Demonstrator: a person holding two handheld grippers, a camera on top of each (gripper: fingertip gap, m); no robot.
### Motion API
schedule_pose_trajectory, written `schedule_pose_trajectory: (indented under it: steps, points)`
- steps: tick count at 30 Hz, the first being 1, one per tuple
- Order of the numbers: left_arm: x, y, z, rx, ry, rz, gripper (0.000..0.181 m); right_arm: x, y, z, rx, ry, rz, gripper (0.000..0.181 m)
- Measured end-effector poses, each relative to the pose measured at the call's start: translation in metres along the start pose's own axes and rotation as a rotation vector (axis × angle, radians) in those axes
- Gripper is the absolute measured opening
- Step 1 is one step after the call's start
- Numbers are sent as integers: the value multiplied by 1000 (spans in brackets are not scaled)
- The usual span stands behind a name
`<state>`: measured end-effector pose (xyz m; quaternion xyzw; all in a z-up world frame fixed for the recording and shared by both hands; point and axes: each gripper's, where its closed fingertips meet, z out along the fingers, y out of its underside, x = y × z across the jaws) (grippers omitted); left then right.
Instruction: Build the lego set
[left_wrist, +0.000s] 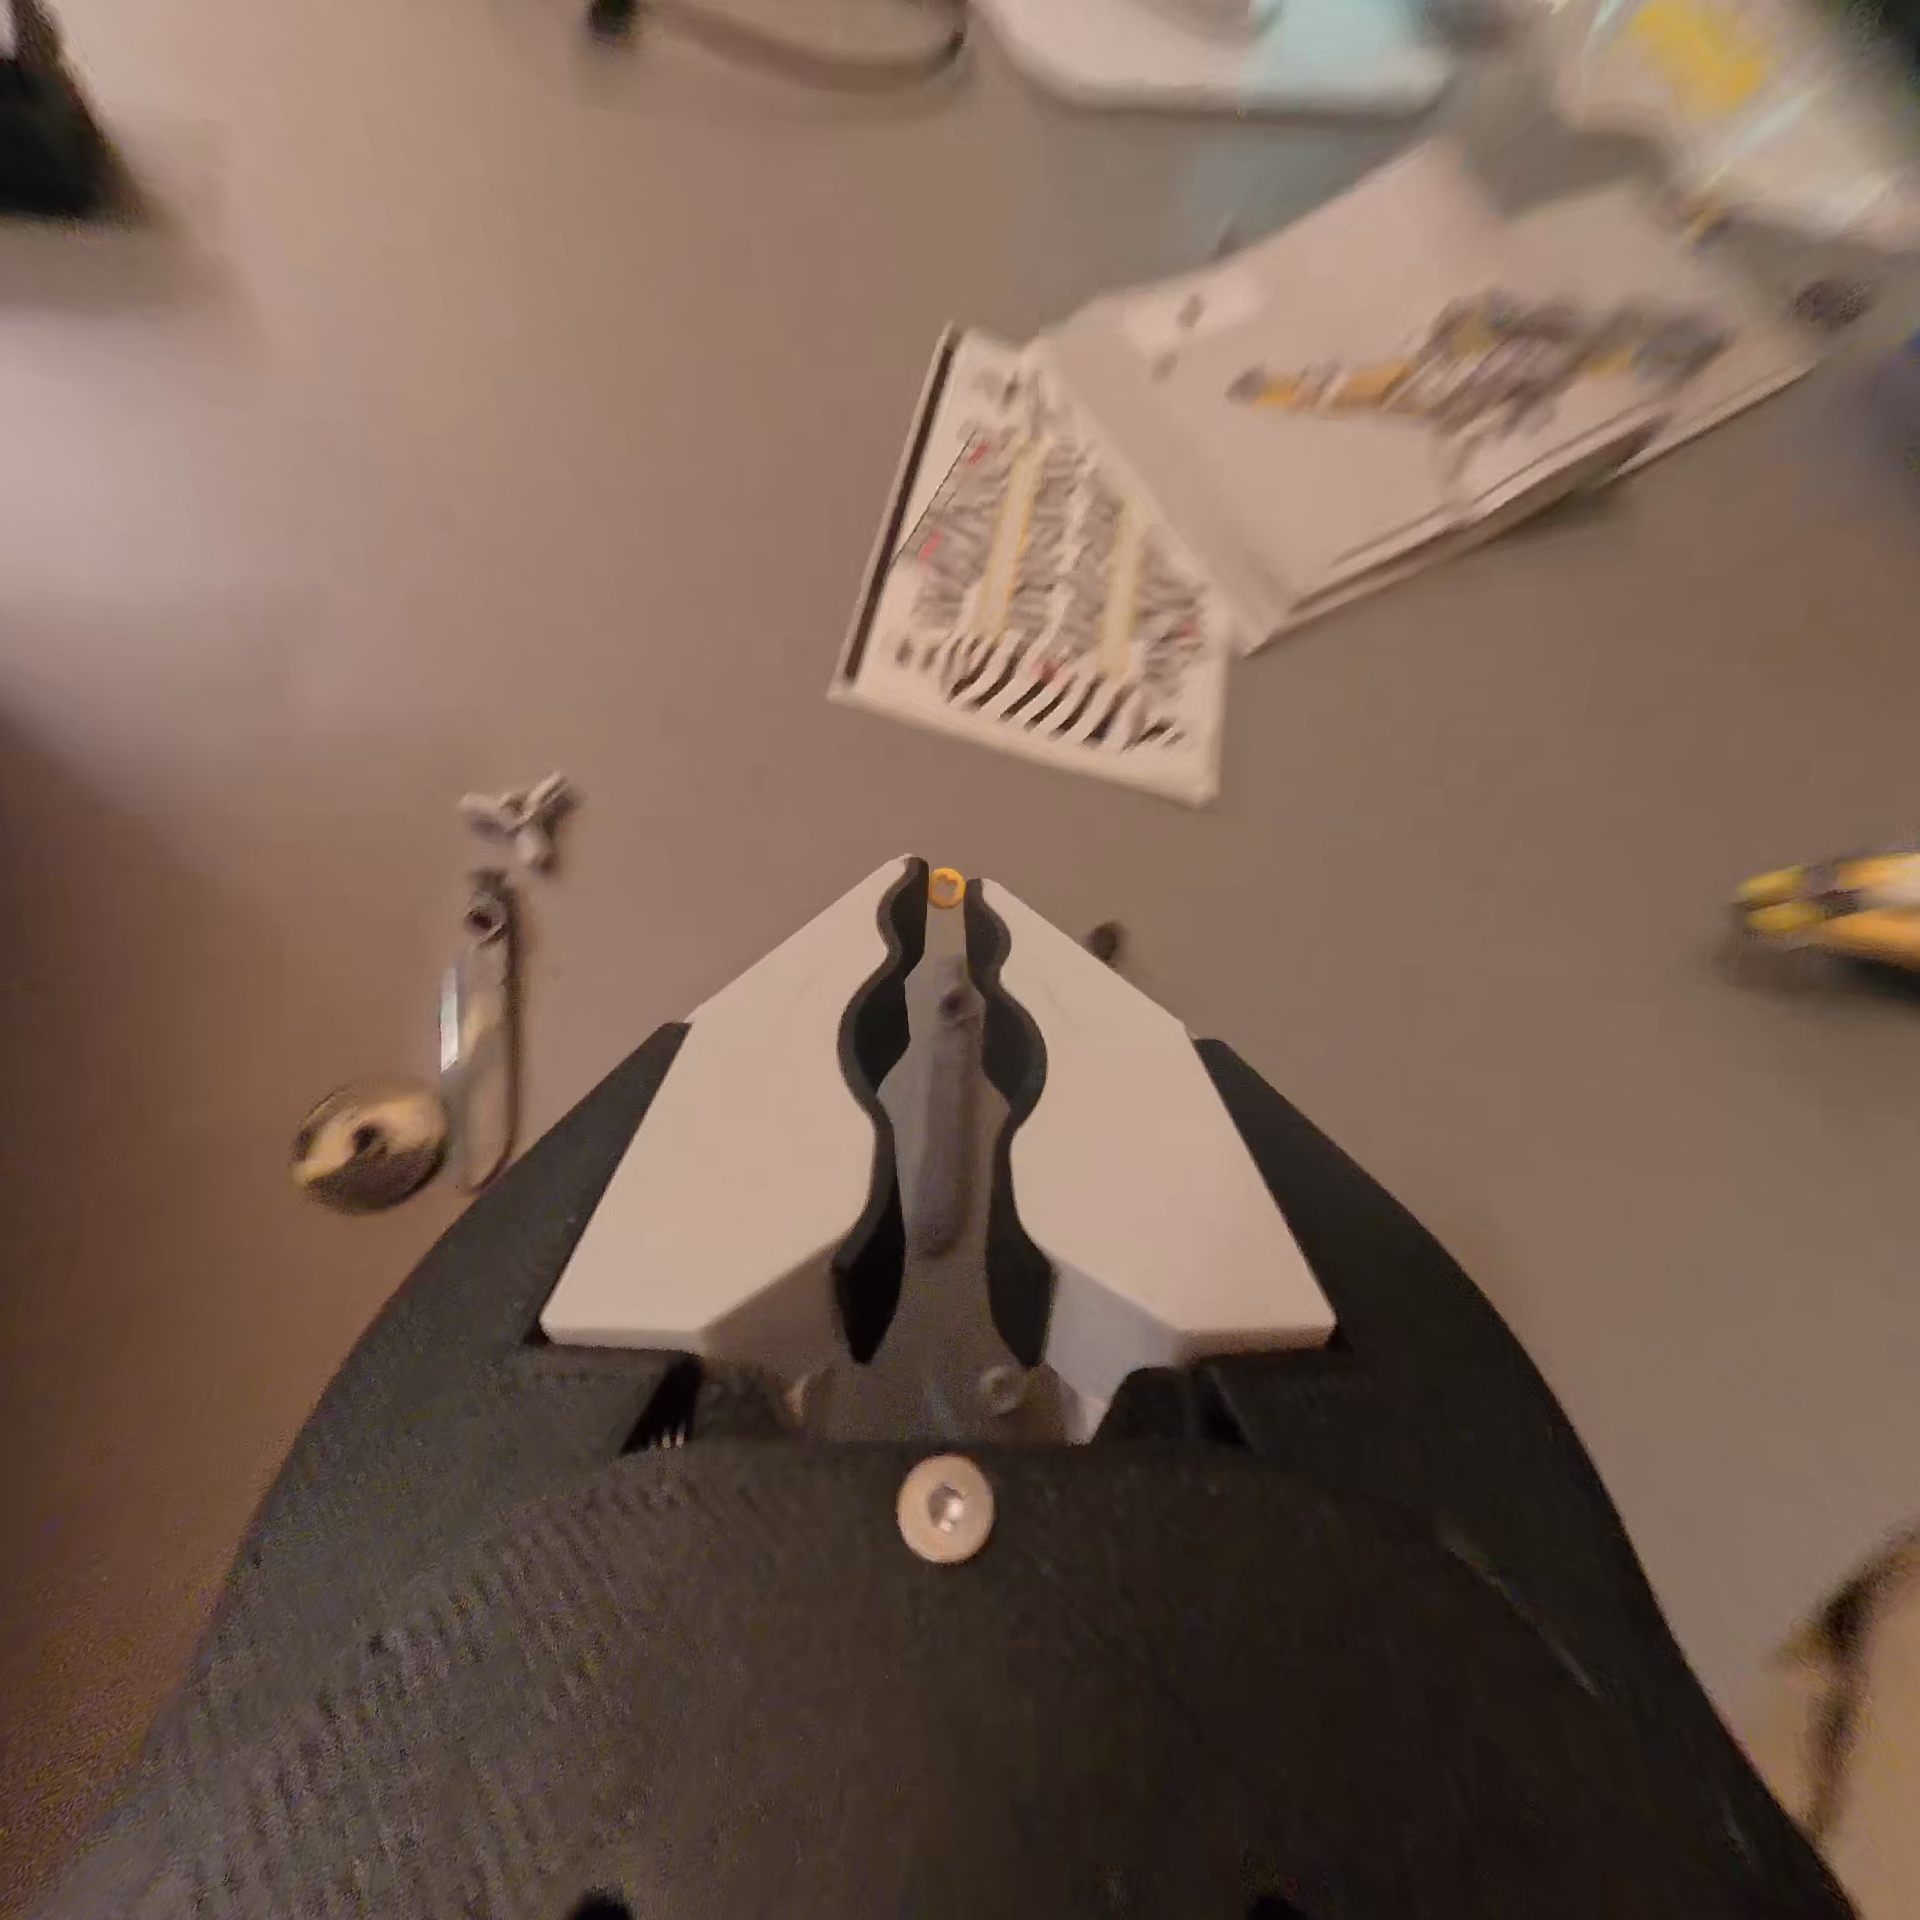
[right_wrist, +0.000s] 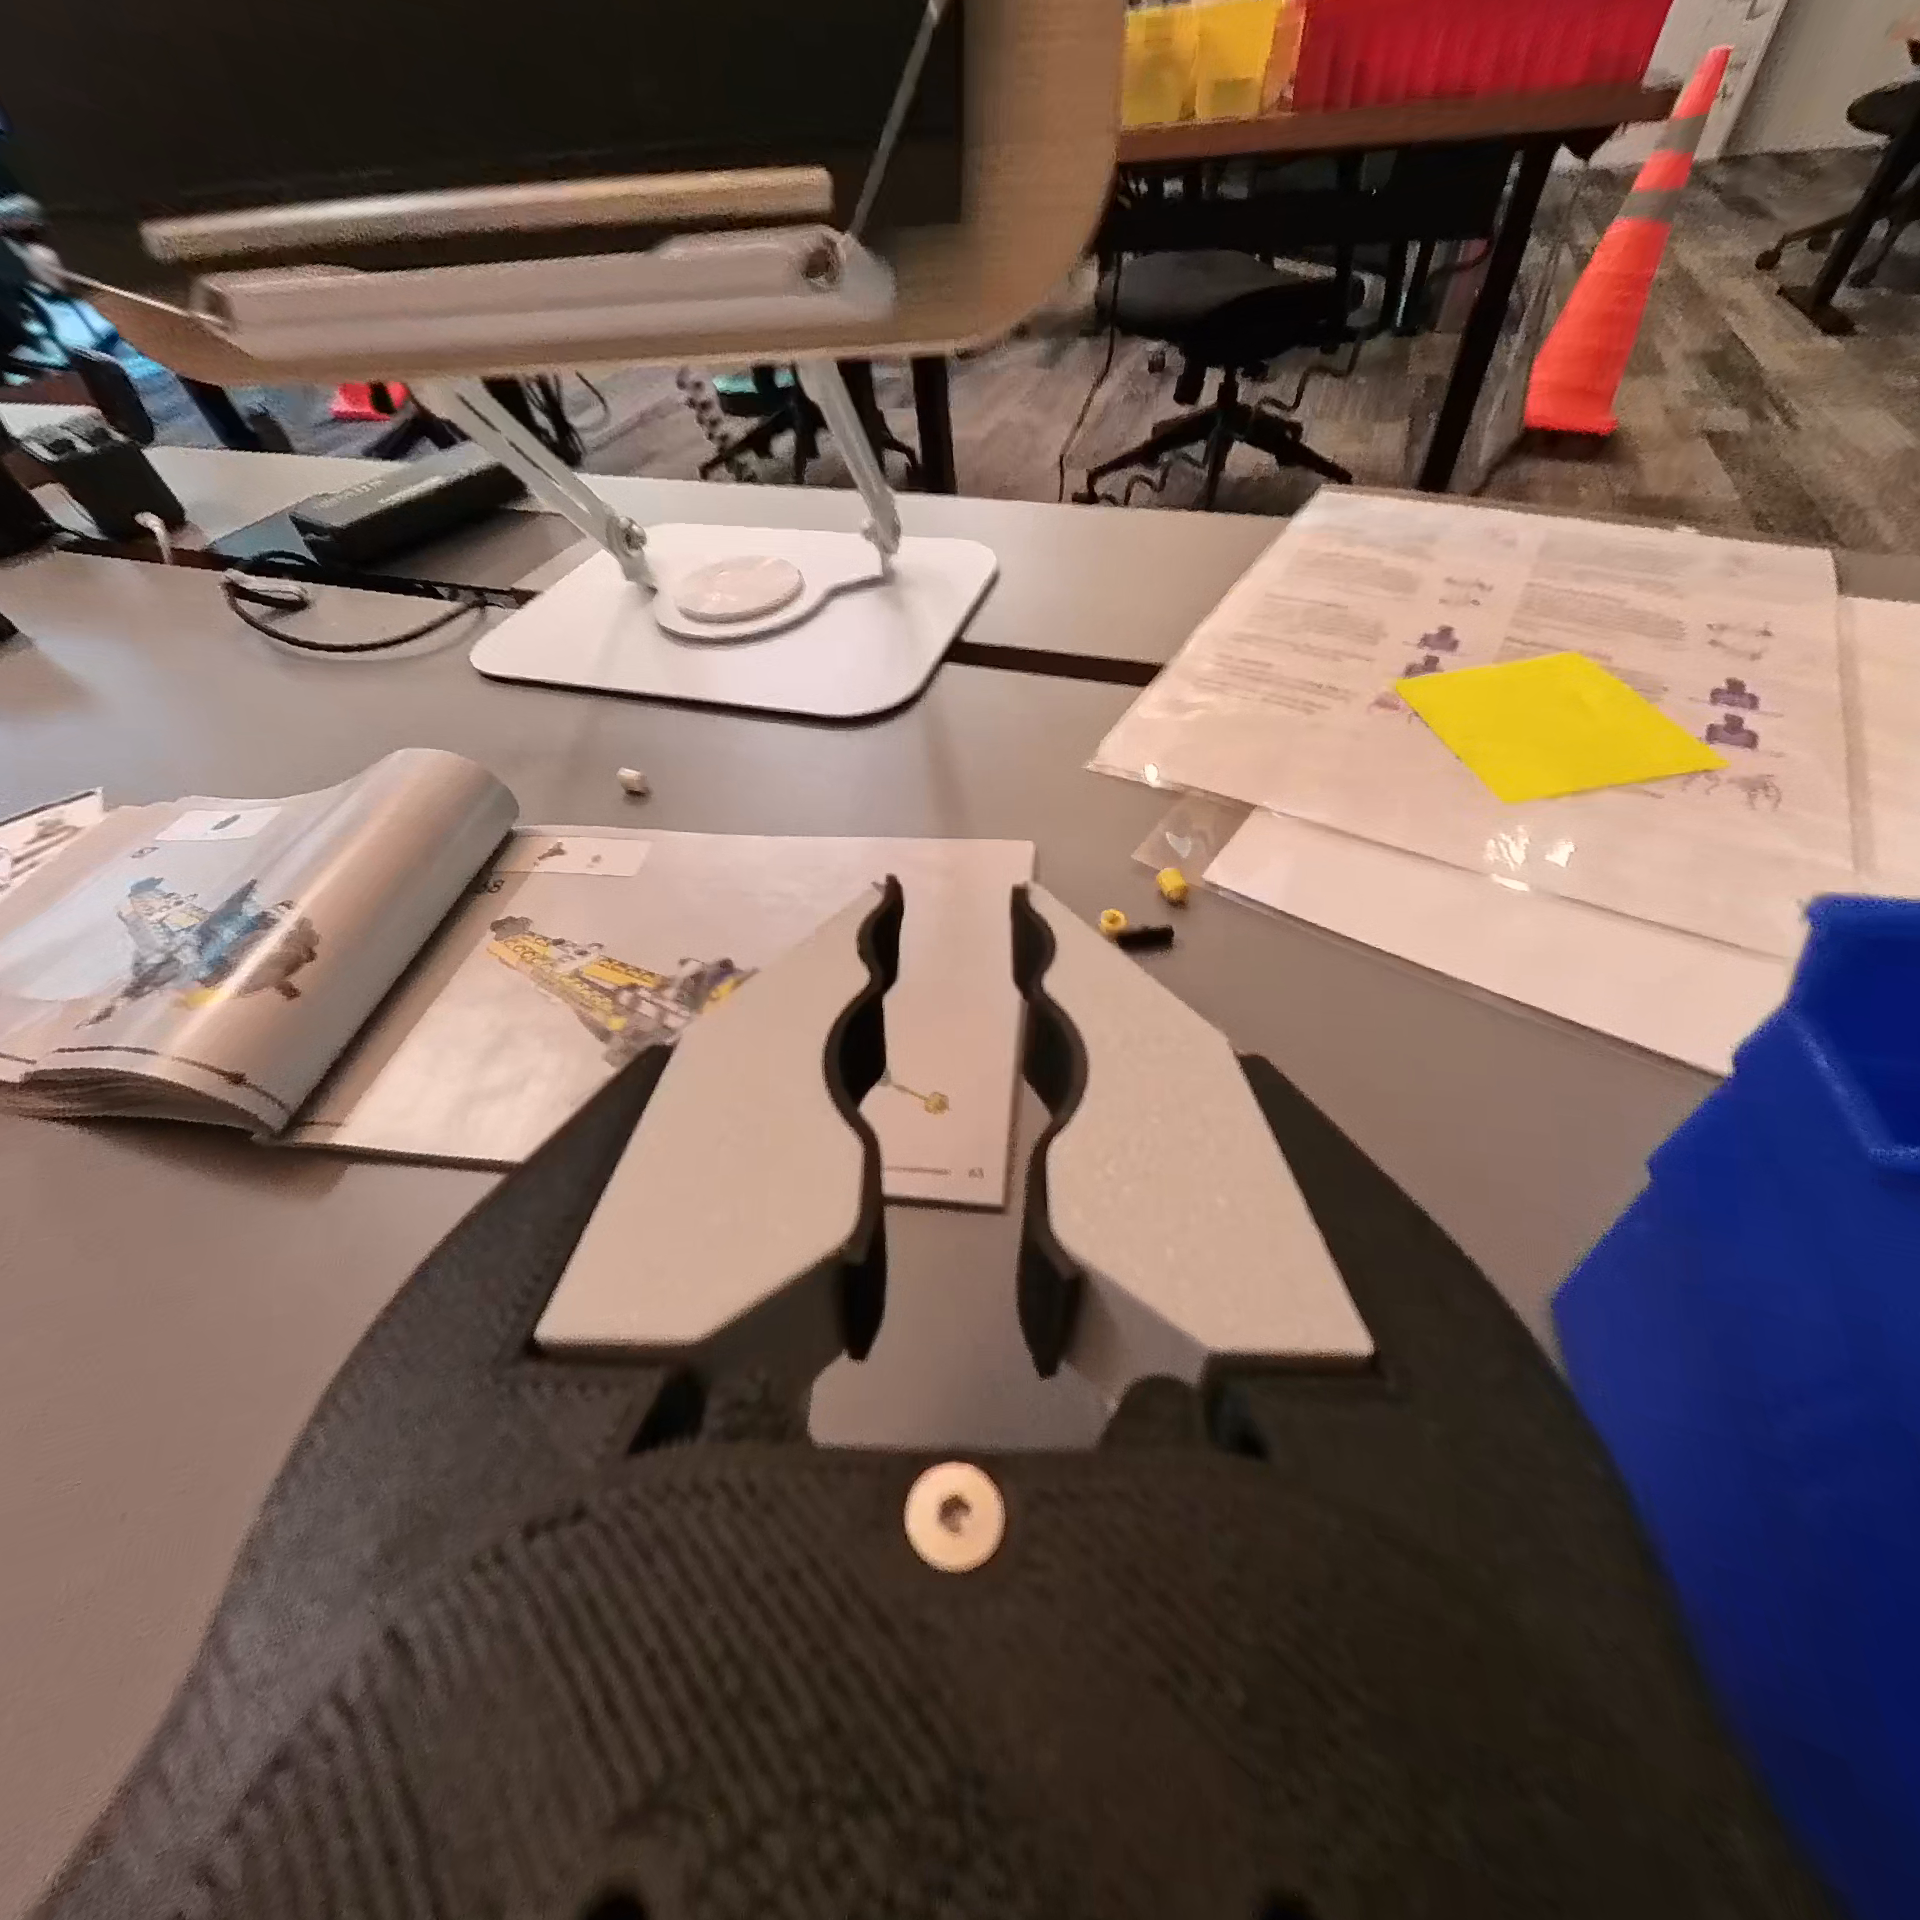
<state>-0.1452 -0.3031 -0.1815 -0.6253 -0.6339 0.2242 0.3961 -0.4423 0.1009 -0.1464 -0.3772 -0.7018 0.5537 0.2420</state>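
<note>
1. The left gripper (left_wrist: 944, 885) pinched a small yellow ring piece (left_wrist: 944, 888), near the open instruction booklet (left_wrist: 1039, 582).
2. The right gripper (right_wrist: 956, 902) hovered over the booklet (right_wrist: 727, 997), fingers spread, empty.
3. Loose yellow pieces (right_wrist: 1143, 902) lay just beside the booklet.

Grey desk (right_wrist: 312, 1299), white monitor stand (right_wrist: 727, 634), office chair (right_wrist: 1226, 343), orange traffic cone (right_wrist: 1621, 260), grey carpet (right_wrist: 1714, 436)
</note>
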Motion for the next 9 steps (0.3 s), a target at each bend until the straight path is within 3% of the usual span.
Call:
schedule_pose_trajectory:
  steps: [1,5,9]
  points:
    - [15,-14,-5,68,82,-34,5,-5,-5,-2,32,-20,-10,20]
    - [106,-69,-41,306,593,-214,4,-62,-46,-30,283,-211,-138,23]
    - [189,-95,-73,361,1109,-435,4,-171,-59,-87,345,-451,-467,9]
